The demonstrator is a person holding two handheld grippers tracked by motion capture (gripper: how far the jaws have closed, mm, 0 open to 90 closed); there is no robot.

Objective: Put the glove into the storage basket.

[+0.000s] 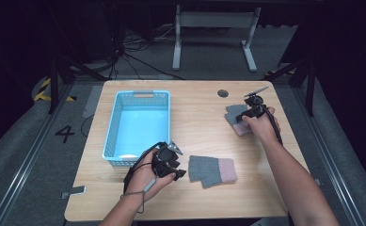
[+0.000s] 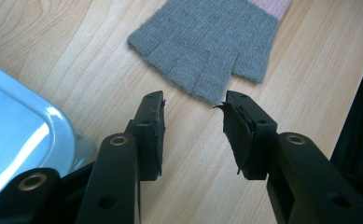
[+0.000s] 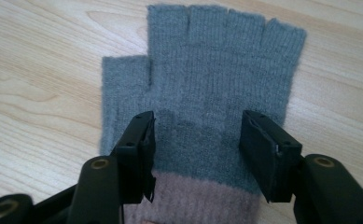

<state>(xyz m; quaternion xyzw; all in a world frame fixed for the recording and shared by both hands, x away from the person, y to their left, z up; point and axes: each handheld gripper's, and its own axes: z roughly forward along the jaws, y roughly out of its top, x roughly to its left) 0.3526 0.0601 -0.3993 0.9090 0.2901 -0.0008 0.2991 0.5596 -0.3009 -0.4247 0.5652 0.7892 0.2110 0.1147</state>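
Observation:
Two grey fingerless gloves with pink cuffs lie flat on the wooden table [image 1: 194, 117]. The near glove [image 1: 212, 170] [image 2: 207, 44] rests just right of my left gripper [image 1: 178, 165] [image 2: 193, 135], which is open, its jaws a short way from the glove's finger ends. The far glove [image 1: 234, 117] [image 3: 207, 93] lies at the right rear. My right gripper [image 1: 249, 115] [image 3: 198, 156] hovers over it, open, with the jaws spread across the palm near the pink cuff.
A light blue plastic basket [image 1: 138, 127] [image 2: 25, 140] stands on the left half of the table, close to my left hand. A small round dark grommet [image 1: 223, 93] sits near the back edge. Cables and a white table frame [image 1: 213, 33] lie on the floor behind.

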